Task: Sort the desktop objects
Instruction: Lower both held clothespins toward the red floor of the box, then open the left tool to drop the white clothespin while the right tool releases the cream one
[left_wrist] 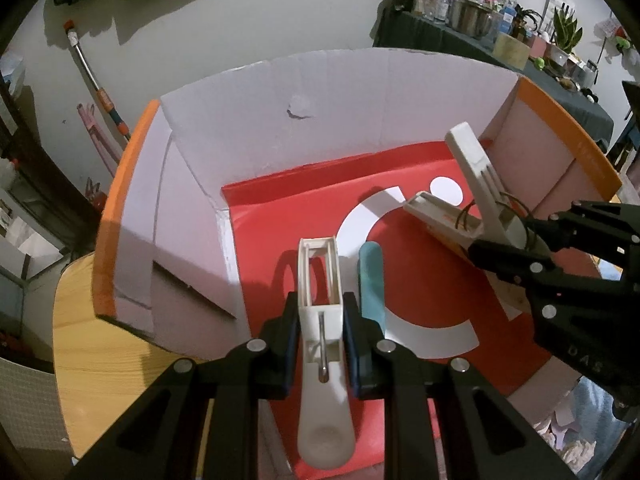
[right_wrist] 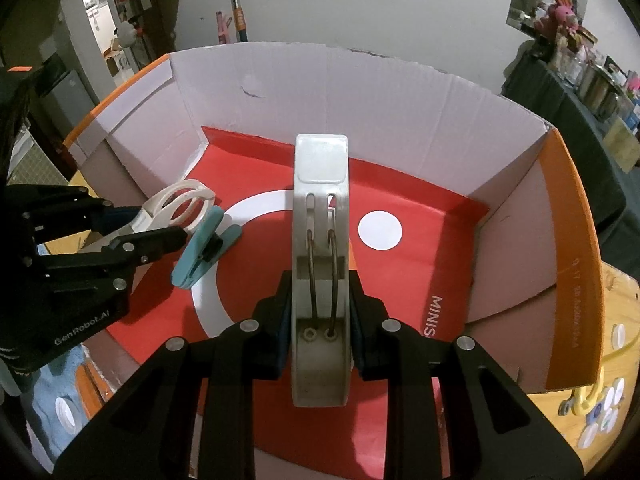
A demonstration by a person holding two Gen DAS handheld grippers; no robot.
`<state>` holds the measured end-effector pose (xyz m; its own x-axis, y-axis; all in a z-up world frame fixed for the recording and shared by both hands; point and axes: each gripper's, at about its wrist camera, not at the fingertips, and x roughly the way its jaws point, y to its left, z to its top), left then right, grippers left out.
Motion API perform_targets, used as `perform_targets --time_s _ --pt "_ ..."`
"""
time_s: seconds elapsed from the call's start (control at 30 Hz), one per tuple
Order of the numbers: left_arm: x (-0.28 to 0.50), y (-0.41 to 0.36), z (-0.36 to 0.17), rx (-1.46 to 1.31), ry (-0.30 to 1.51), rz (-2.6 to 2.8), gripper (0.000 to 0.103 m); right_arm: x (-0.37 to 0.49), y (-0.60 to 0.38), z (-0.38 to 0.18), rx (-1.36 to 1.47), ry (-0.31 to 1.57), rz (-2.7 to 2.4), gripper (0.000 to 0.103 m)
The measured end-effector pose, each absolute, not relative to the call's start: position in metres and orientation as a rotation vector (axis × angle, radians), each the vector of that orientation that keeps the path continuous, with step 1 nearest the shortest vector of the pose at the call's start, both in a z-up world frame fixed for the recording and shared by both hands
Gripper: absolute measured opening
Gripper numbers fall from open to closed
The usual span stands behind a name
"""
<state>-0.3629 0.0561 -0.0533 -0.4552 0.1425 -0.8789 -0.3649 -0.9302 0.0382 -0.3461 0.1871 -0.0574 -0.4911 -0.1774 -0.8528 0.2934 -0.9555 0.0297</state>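
Inside the cardboard box [right_wrist: 400, 92], both grippers held clips above the red floor.

The box served as the sorting bin. The right gripper [right_wrist: 318, 320] clamped a large white clip [right_wrist: 320, 240] by its sides; the left gripper [left_wrist: 320, 344] pinched a smaller white clip [left_wrist: 322, 320], apparently positioned for release. A teal clip [right_wrist: 200, 248] lay on the floor just beside it, possibly touching.
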Motion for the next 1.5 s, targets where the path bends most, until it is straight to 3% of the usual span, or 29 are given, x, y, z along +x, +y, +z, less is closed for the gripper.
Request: perform_targets --time_s 1.07,1.1,1.17,1.23,1.5 --pt "-0.370 0.066 -0.057 -1.452 0.363 2.419 0.022 -0.342 0.184 -0.062 1.411 0.192 -2.484 0.024" --pt "-0.370 0.066 -0.056 -1.451 0.369 2.419 0.023 -0.342 0.184 -0.063 1.417 0.195 -2.483 0.024" --pt "-0.370 0.068 -0.054 -1.438 0.387 2.436 0.045 -0.341 0.186 -0.064 1.426 0.187 -2.479 0.024" --pt "-0.369 0.068 -0.048 -1.406 0.402 2.461 0.054 -0.341 0.188 -0.065 1.430 0.170 -2.479 0.024" --pt "-0.365 0.068 -0.035 -1.358 0.430 2.496 0.056 -0.334 0.193 -0.061 1.421 0.141 -2.489 0.024"
